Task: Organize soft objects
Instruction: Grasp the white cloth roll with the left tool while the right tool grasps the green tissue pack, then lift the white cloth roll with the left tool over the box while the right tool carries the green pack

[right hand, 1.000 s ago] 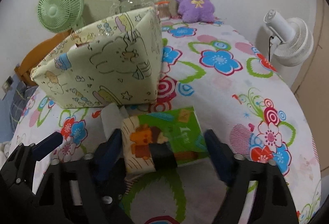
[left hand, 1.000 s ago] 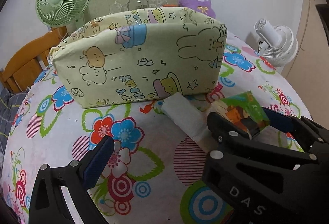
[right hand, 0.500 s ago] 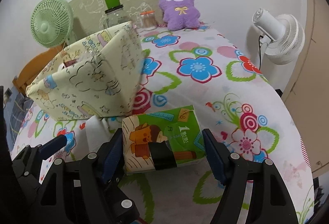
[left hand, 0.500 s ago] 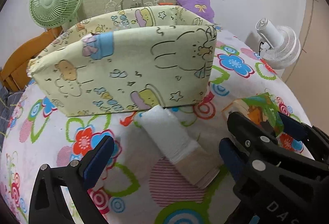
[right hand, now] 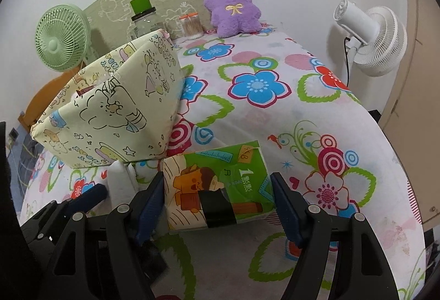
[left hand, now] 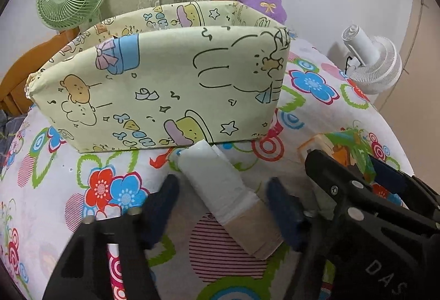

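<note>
A pale yellow fabric storage box [left hand: 165,91] with cartoon prints stands on the flowered tablecloth; it also shows in the right wrist view [right hand: 110,113]. A white and tan rolled cloth [left hand: 228,190] lies in front of it, between the fingers of my left gripper [left hand: 220,203], which straddles it with a gap on each side. My right gripper [right hand: 217,198] holds a green tissue pack [right hand: 220,184], its pads touching both sides. The pack also shows in the left wrist view [left hand: 346,146].
A purple plush toy [right hand: 233,5], a glass jar with a green lid [right hand: 143,16] and a swab jar [right hand: 191,25] stand at the back. A green fan [right hand: 63,38] is at back left, a white fan [right hand: 374,36] at right past the table edge.
My left gripper moved right and forward, and its fingers narrowed around the rolled cloth. My right gripper's fingers closed onto the tissue pack and the view rose.
</note>
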`<state>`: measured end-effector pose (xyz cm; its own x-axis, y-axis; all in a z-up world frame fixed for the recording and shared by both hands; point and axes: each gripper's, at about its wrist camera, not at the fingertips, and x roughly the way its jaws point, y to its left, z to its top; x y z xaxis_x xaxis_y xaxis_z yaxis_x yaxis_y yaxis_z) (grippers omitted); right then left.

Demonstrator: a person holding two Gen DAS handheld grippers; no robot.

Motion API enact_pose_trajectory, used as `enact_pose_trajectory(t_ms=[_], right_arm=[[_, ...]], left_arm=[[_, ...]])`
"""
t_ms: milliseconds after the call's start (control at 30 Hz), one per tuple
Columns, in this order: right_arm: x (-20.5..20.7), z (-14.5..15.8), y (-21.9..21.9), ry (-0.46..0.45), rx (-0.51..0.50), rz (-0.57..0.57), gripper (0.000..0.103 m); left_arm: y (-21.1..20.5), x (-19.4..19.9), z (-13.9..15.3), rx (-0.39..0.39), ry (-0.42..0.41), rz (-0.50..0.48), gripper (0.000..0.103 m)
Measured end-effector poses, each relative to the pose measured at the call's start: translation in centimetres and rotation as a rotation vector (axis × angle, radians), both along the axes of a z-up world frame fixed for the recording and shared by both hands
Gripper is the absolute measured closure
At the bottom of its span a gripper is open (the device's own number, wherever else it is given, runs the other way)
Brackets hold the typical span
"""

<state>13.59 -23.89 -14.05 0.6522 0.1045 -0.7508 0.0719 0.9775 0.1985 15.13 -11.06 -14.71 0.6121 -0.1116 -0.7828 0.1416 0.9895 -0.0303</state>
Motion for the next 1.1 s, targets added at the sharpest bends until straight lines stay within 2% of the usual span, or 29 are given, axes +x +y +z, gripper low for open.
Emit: enact_pose_trajectory(t_ms=[100,267,433,600,667,1100], right_arm=[[-0.2,0.1,0.1,0.004,-0.002,0.0,0.026],[-1.0,0.3,1.1,0.0,0.001,0.019,0.026],[-1.6,0.5,2.1,0.0,-0.013,0.035,0.026],[-2.3,0.6,3.1,0.001,-0.024,0.044,0.026],[-2.7,0.7,3.6,0.0,-0.033,0.05,0.026],[-4.7,2.3,6.3,-0.029,-0.074,0.069,0.026]], left_arm=[[0.5,-0.4,0.1,-0.015,-0.011,-0.005,0.055],[1.2,-1.2,0.2,-0.014,-0.027,-0.03,0.068],[1.7,-2.5,0.3,0.006,-0.042,-0.055,0.071],[2.4,-3.5,0.5,-0.002,-0.047,-0.042,0.073],[3.0,-3.8,0.6,-0.013,-0.041,-0.032,0.077],[5.4,-5.8,1.7,-0.06,-0.067,-0.007,0.08]])
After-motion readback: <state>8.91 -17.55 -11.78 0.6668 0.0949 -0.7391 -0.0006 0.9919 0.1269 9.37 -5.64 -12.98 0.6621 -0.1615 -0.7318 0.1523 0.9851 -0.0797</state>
